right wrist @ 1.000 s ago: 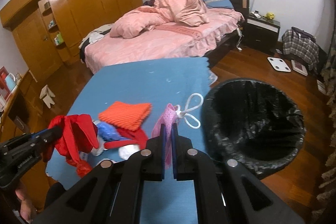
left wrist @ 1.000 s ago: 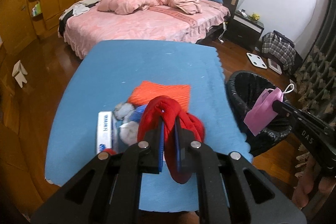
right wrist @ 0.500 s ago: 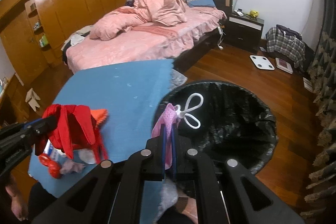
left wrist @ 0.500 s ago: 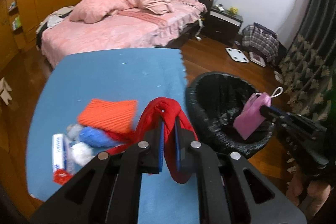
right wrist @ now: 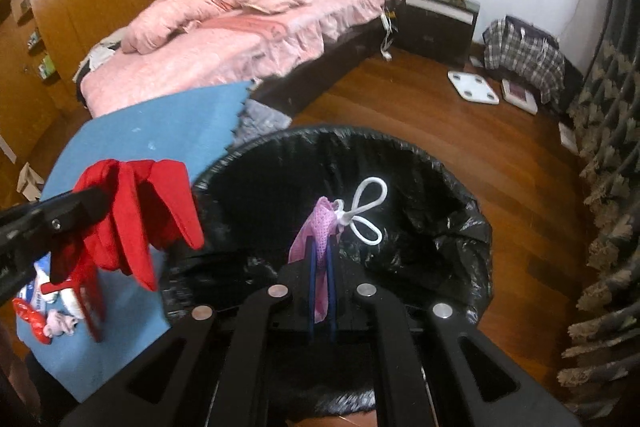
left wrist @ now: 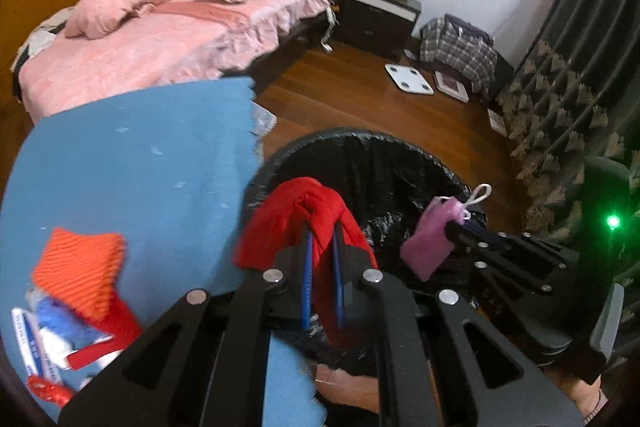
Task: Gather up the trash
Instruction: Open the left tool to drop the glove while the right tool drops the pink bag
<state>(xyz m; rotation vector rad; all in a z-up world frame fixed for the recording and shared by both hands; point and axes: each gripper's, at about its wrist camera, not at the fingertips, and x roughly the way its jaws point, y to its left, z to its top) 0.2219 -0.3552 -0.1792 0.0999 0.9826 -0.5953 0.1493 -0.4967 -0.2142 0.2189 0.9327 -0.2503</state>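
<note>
My left gripper (left wrist: 321, 239) is shut on a red cloth (left wrist: 296, 219) and holds it over the near left rim of the black-lined trash bin (left wrist: 360, 155). It also shows in the right wrist view (right wrist: 132, 211). My right gripper (right wrist: 320, 251) is shut on a small pink mesh bag (right wrist: 318, 227) with a white cord loop, held above the open bin (right wrist: 400, 155). The pink bag also shows in the left wrist view (left wrist: 434, 235).
A blue mat (left wrist: 132, 155) to the left carries an orange cloth (left wrist: 80, 267), a red strip, blue and white scraps and a tube. A pink bed (left wrist: 168, 27), a nightstand (left wrist: 384, 15), a white scale (left wrist: 408, 79) and a plaid bag stand beyond.
Both grippers moved right from over the blue mat to the bin. The red cloth now hangs at the bin's rim and the pink bag over its middle.
</note>
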